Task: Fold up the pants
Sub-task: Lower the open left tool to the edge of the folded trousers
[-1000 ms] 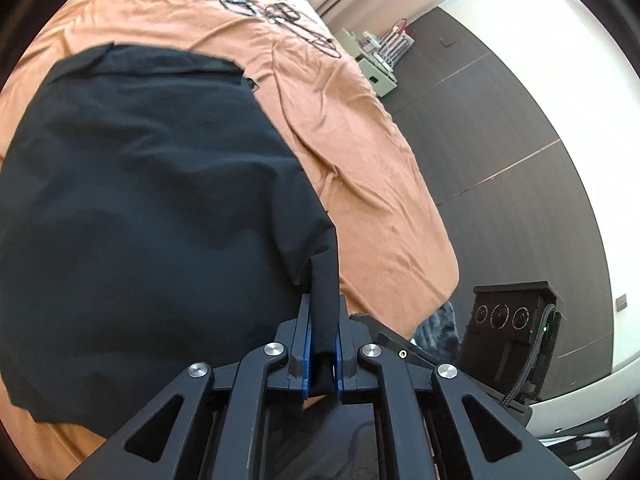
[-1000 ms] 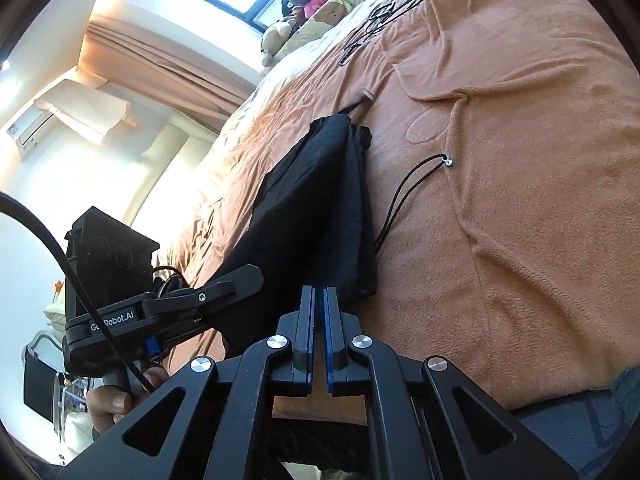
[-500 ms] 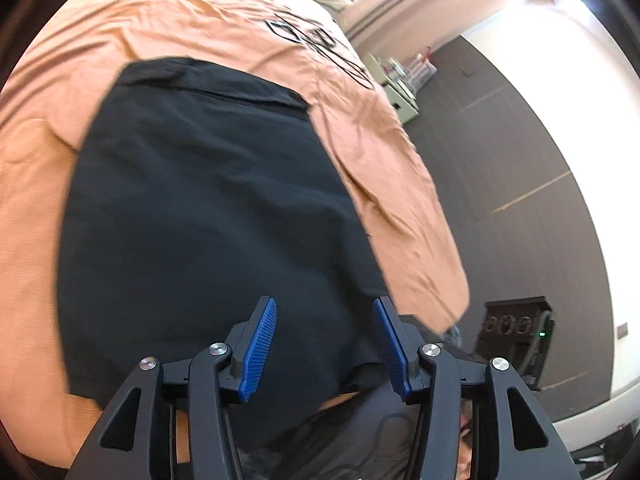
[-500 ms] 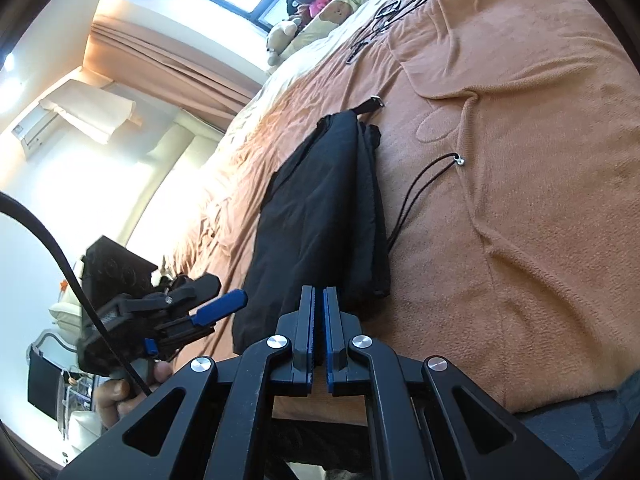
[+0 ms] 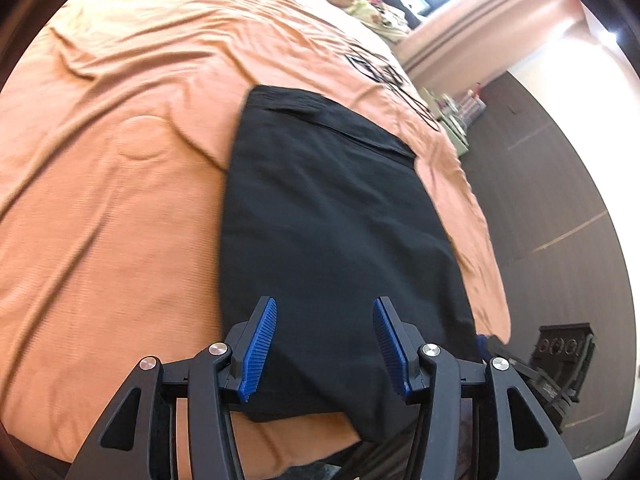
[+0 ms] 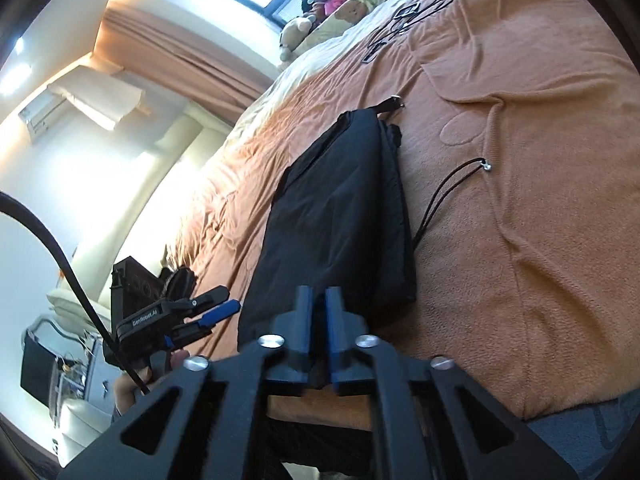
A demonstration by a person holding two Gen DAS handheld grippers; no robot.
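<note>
Black pants (image 5: 332, 208) lie folded in a long strip on the orange bed cover (image 5: 120, 160). My left gripper (image 5: 324, 304) hovers over their near end, open, blue pads wide apart and nothing pinched. In the right wrist view the same pants (image 6: 344, 208) stretch away from my right gripper (image 6: 319, 294). Its jaws are opening, with a narrow gap and no cloth clearly pressed between them. The left gripper (image 6: 216, 312) shows there too, held in a hand at the pants' left side.
A thin black drawstring (image 6: 444, 192) with a metal tip trails on the cover right of the pants. Black hangers (image 6: 404, 16) and soft toys (image 6: 304, 24) lie at the bed's far end. Dark floor (image 5: 560, 200) runs past the bed's right edge.
My left gripper let go of the pants' edge, opened wide and swung across over the near end. The pants settled flat. My right jaws have parted from shut.
</note>
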